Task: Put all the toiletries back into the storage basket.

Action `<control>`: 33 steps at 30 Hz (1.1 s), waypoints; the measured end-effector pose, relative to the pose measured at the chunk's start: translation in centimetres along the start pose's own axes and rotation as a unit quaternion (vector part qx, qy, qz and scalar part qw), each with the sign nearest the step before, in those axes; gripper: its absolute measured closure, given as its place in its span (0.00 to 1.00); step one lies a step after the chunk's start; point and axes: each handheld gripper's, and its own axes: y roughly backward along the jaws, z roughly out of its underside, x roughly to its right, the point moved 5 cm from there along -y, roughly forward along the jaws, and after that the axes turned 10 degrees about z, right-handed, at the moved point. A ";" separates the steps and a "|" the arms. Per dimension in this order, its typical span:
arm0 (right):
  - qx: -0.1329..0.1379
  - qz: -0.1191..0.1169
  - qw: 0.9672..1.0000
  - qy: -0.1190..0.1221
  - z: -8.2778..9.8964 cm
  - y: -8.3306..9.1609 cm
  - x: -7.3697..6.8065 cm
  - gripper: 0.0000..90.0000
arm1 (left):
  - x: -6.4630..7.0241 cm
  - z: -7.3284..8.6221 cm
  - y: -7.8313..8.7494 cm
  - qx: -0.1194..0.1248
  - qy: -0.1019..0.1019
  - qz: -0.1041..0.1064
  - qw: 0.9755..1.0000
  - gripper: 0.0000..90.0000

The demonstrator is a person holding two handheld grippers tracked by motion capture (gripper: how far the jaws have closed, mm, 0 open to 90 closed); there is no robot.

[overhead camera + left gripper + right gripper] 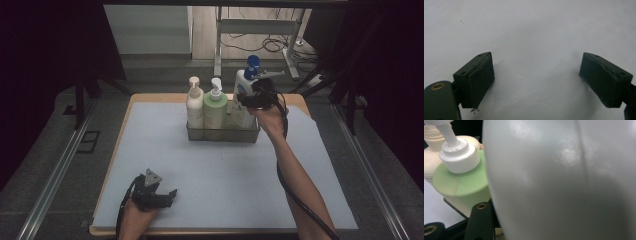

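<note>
A white pump bottle (243, 87) with a blue pump head (253, 62) stands at the right end of a metal wire basket (222, 134). My right gripper (246, 98) is shut on its body from the right. In the right gripper view the white bottle (564, 182) sits close between the jaws, and the left jaw lies against its side. A green bottle (215, 107) and a cream bottle (194, 105) stand beside it in the basket. My left gripper (167, 196) rests open on the mat near the front edge, with nothing between its fingers (480, 80).
A pale blue mat (220, 170) covers the wooden table (131, 102). Metal rails run along both sides of the table, and a desk frame with cables stands behind it. A black cable trails from the right gripper along the forearm.
</note>
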 end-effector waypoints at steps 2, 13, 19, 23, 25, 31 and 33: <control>-0.003 0.000 1.000 -0.001 0.3 -0.2 0.0 0.46 | 0.0 0.0 0.0 0.000 0.000 0.000 1.000 0.14; -0.014 -0.005 1.000 -0.004 1.6 -0.9 -0.1 0.46 | 0.0 0.0 0.0 0.000 0.000 0.000 1.000 0.14; -0.018 -0.008 1.000 -0.004 2.3 -1.1 -0.3 0.46 | 0.0 0.0 0.0 0.000 0.000 0.000 1.000 0.14; -0.021 -0.008 1.000 -0.002 2.6 -1.3 -0.4 0.46 | 0.0 0.0 0.0 0.000 0.000 0.000 1.000 0.14; -0.023 -0.008 1.000 -0.001 2.8 -1.4 -0.4 0.46 | 0.0 0.0 0.0 0.000 0.000 0.000 1.000 0.14; -0.028 -0.009 1.000 0.002 3.4 -1.6 -0.5 0.46 | 0.0 0.0 0.0 0.000 0.000 0.000 1.000 0.14; -0.031 -0.009 0.999 0.002 3.6 -1.7 -0.5 0.46 | 0.0 0.0 0.0 0.000 0.000 0.000 1.000 0.14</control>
